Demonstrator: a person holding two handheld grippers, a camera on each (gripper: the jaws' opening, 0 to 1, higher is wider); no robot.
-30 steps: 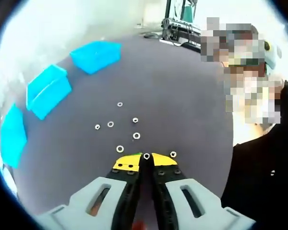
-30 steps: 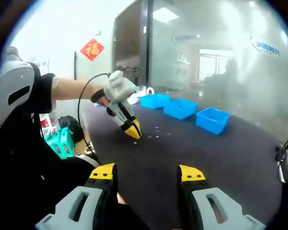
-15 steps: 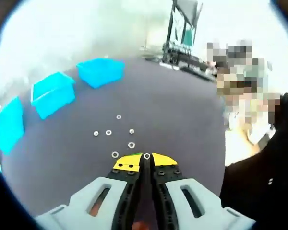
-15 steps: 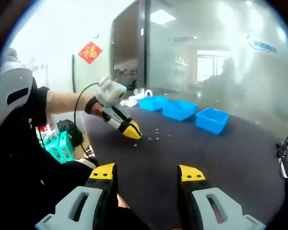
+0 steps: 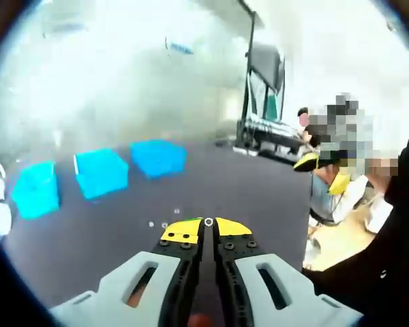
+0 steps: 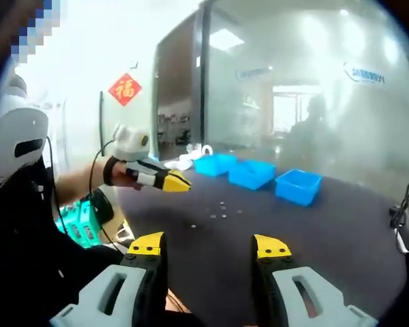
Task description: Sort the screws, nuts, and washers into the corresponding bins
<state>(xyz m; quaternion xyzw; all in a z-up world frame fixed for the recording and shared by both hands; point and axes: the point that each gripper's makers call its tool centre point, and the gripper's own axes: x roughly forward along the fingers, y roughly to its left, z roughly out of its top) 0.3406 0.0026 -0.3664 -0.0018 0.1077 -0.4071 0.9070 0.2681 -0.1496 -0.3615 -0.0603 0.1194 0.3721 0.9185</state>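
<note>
the yellow-tipped left gripper (image 5: pixel 208 227), jaws clenched on what looks like a small silver nut (image 5: pixel 208 221), hangs above the dark bench (image 6: pixel 341 231) near three blue plastic bins (image 5: pixel 101 172), while the right gripper (image 6: pixel 208 246) gapes released.

L gripper (image 5: pixel 207 228) jaws together, raised; R gripper (image 6: pixel 209 246) jaws apart.

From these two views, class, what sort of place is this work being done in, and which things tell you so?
Probably an office or lab room. A frosted glass partition with a logo walls it off, a long dark table carries three blue bins, and a red paper decoration hangs on the white wall.
</note>
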